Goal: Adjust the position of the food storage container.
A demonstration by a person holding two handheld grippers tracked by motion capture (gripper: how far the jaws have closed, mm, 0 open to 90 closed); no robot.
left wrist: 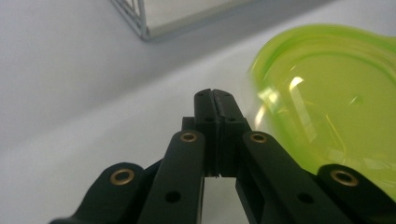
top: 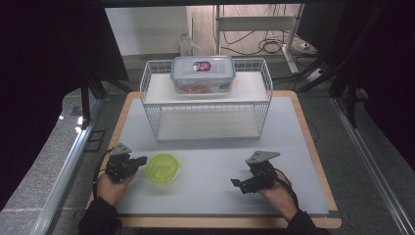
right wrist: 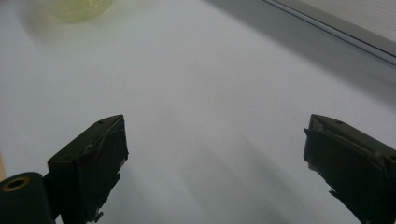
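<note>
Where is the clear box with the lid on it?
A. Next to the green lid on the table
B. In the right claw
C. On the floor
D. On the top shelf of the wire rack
D: the box sits on the top shelf of the wire rack, far behind the green lid, and neither claw is near it.

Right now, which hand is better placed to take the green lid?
Left. The left tool sits right beside the green lid, jaws shut, so it must open first. The right tool is open but well off across the table.
</note>
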